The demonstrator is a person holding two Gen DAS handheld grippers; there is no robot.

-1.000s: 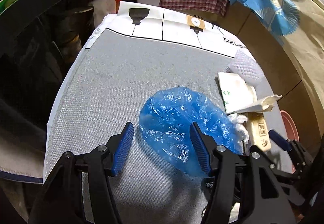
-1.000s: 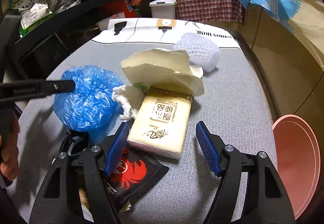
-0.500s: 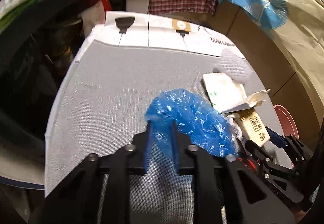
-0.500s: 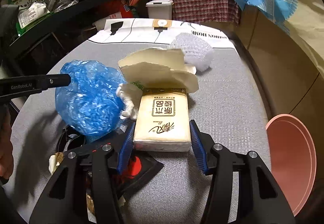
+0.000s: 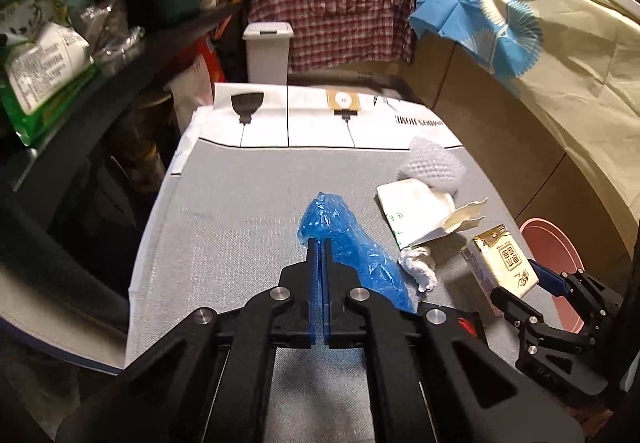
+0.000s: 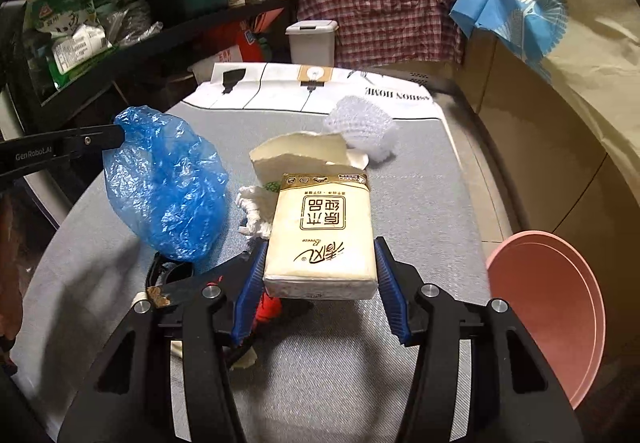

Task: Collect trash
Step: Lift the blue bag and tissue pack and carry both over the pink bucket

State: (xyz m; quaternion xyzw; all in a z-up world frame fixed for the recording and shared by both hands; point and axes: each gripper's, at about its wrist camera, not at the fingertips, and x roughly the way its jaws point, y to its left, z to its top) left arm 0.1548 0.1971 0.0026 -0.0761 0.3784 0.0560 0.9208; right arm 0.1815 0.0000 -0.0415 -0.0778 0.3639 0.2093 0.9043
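Observation:
My left gripper (image 5: 319,243) is shut on the edge of a crumpled blue plastic bag (image 5: 352,239), which hangs lifted above the grey table; the bag also shows in the right wrist view (image 6: 168,183). My right gripper (image 6: 320,275) is shut on a cream tissue pack (image 6: 322,235) and holds it raised; the pack shows in the left wrist view (image 5: 500,263). On the table lie a torn white paper bag (image 6: 304,155), a white foam net (image 6: 364,123), a crumpled white tissue (image 6: 254,211) and a black and red wrapper (image 6: 264,307).
A pink bin (image 6: 548,307) stands beside the table's right edge. A white lidded bin (image 6: 312,41) stands behind the table's far end. Dark cluttered shelves (image 5: 80,55) run along the left. A cloth-draped wall (image 6: 560,83) closes the right side.
My left gripper closed on the blue bag and lifted it. My right gripper closed on the tissue pack and raised it off the table.

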